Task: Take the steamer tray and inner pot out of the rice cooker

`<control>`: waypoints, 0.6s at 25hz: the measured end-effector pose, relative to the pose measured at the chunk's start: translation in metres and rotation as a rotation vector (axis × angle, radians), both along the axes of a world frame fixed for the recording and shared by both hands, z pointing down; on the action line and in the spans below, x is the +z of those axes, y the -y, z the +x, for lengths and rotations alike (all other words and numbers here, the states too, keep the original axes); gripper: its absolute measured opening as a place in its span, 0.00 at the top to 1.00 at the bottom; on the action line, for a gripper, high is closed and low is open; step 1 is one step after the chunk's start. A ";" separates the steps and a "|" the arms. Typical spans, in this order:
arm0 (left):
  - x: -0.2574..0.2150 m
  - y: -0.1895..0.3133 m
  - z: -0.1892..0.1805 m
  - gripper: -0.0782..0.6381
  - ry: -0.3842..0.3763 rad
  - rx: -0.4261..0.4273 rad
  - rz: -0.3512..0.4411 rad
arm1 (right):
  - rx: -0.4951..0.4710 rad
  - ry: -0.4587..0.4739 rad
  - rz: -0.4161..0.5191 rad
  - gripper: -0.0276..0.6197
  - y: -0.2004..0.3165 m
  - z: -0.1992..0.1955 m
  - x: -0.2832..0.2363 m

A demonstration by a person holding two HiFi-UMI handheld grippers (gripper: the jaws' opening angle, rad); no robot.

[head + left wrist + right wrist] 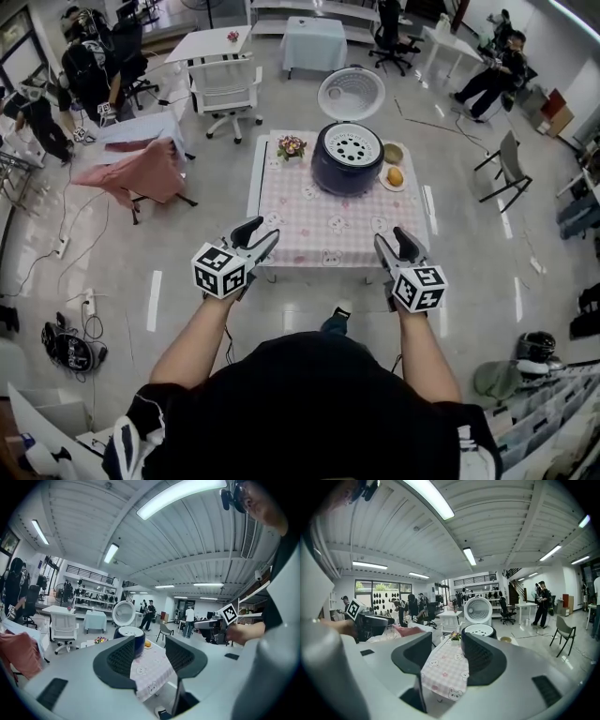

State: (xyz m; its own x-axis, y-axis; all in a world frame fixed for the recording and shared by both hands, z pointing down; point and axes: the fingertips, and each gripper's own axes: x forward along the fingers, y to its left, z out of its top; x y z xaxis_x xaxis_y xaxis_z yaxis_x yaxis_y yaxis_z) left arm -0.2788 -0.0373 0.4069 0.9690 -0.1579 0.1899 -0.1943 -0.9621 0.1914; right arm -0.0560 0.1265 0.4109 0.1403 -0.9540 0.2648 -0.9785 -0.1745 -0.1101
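Observation:
A dark blue rice cooker (347, 167) stands at the far side of the pink checked table (300, 230), its round lid (351, 94) tipped open behind it. The white steamer tray (352, 145) with holes sits in its top; the inner pot under it is hidden. My left gripper (261, 232) hangs open over the table's near left edge, nothing between its jaws. My right gripper (393, 238) is open at the near right edge, also empty. Both are well short of the cooker (127, 637) (480, 631), which shows beyond each pair of jaws (150, 656) (446, 660).
A small flower pot (292, 147) stands left of the cooker; a plate with an orange (395, 176) and a small bowl (393, 153) are to its right. White chair (225, 94) and a pink-draped chair (141, 173) stand beyond. People sit around the room.

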 end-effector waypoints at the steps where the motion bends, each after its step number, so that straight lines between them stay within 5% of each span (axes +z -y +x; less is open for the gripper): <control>1: 0.000 0.001 0.002 0.59 0.000 0.000 0.001 | 0.001 0.008 -0.003 0.60 0.001 0.002 0.002; 15: 0.020 0.030 0.058 0.59 0.040 -0.034 -0.027 | -0.025 0.068 -0.042 0.60 0.040 0.066 0.032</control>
State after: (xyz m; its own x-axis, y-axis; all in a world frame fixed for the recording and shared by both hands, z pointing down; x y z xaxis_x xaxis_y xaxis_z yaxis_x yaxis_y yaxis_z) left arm -0.2208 -0.0670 0.4266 0.9547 -0.1852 0.2329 -0.2351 -0.9492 0.2090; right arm 0.0100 0.0861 0.4426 0.0971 -0.9450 0.3125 -0.9732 -0.1559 -0.1692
